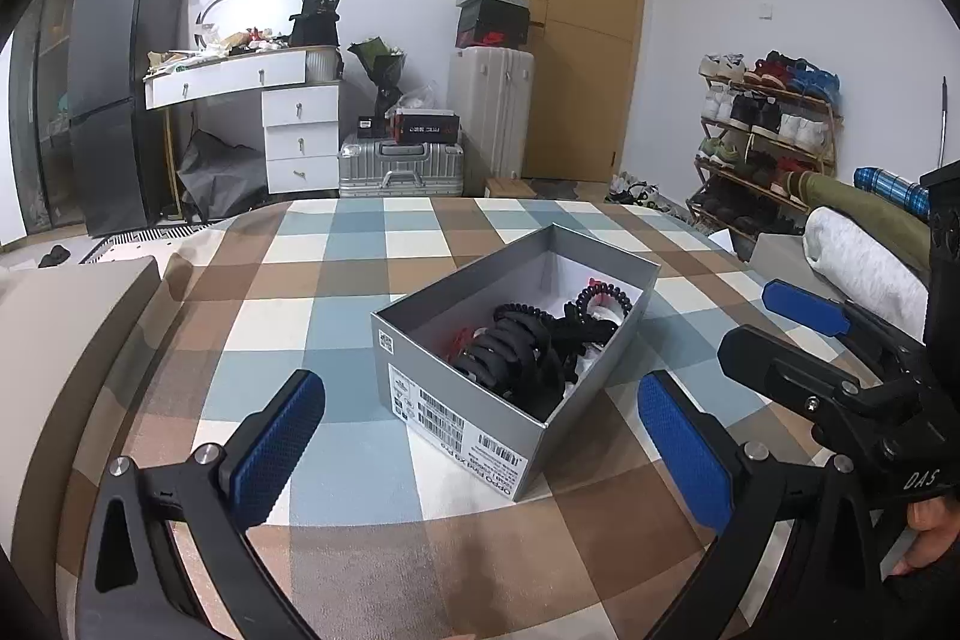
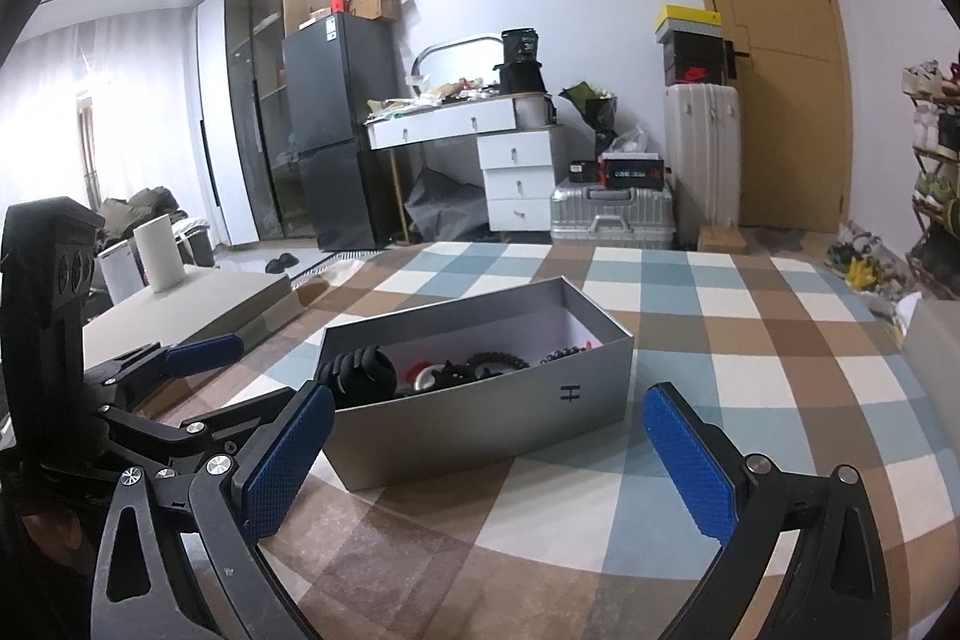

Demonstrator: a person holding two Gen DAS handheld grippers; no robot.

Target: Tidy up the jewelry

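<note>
- The box sits mid-table, open, with the jewelry piled inside: dark beaded bands and coils, probably light, soft and snag-prone.
- I'd pinch one strand near the top of the pile.
- My left gripper is wide open, empty, near the box.
- My right gripper likewise gapes, touching nothing.

The left tool has matte black angular arms with triangular cut-outs, round silver screw heads at the joints, and flat fingers faced with blue cross-hatched rubber pads. The right tool is the same build, black with silver screws and blue textured pads. Seen from the left wrist, its black body carries white "DAS" lettering.
</note>
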